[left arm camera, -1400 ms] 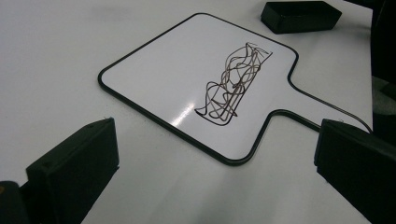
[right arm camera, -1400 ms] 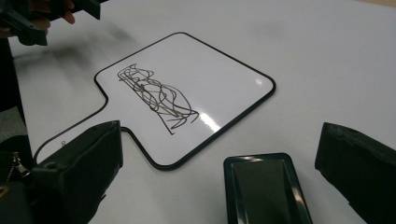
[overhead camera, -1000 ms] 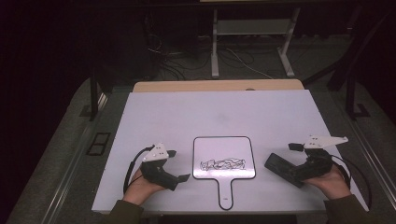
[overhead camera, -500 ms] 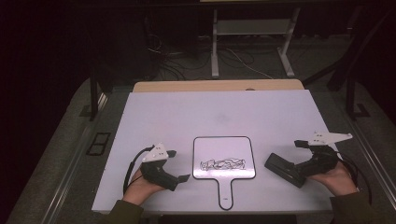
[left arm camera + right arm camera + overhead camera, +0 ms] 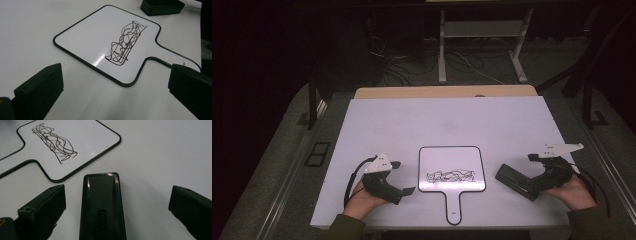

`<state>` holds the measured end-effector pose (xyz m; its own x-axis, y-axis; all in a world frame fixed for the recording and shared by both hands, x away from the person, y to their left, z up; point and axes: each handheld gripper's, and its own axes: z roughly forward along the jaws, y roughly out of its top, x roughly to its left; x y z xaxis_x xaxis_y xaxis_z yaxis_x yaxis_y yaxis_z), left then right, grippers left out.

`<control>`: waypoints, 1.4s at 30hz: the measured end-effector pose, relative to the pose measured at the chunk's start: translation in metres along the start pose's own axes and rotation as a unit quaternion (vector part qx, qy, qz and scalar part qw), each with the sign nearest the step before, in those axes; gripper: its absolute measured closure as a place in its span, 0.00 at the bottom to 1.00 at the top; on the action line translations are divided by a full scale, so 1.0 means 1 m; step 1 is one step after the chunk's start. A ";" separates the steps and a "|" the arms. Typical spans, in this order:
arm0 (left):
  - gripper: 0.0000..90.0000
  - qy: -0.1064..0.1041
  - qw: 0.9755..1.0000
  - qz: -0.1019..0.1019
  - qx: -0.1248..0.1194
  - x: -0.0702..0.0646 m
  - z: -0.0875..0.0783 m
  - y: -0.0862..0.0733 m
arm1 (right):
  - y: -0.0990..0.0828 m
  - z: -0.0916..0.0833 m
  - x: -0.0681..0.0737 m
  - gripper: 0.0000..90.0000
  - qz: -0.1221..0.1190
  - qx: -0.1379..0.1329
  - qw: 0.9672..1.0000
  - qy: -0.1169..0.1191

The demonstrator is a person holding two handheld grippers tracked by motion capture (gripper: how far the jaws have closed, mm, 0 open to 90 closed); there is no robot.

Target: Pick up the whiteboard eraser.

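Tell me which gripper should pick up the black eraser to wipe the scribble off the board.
Right. The right gripper is open with the black eraser lying between its jaws, likely ready to close. The left gripper sits across the whiteboard from it.

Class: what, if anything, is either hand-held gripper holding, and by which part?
Nothing. Both the left hand-held gripper and right hand-held gripper are open; the eraser lies ungripped between the right's jaws.

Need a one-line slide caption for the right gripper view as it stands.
Open right gripper straddling a black eraser on the white table, scribbled handheld whiteboard beyond.
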<state>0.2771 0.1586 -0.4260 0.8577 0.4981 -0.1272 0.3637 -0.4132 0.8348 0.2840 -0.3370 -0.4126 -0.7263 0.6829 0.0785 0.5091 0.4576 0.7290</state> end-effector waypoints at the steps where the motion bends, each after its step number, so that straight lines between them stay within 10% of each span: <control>1: 0.00 0.000 1.000 0.000 0.000 0.000 0.000 0.000 | 0.000 0.000 0.000 0.00 0.000 0.000 1.000 0.000; 20: 0.00 -0.004 1.000 0.001 0.001 0.000 0.001 0.000 | -0.004 0.014 0.007 0.06 -0.026 0.083 0.996 -0.001; 42: 0.00 -0.004 1.000 0.003 0.004 0.000 0.001 0.000 | -0.003 0.020 0.016 0.35 -0.051 0.137 0.989 -0.007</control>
<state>0.2773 0.1582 -0.4265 0.8626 0.4898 -0.1263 0.3618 -0.4229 0.8308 0.2802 -0.3159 -0.4272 -0.7755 0.6313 0.0030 0.5401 0.6610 0.5210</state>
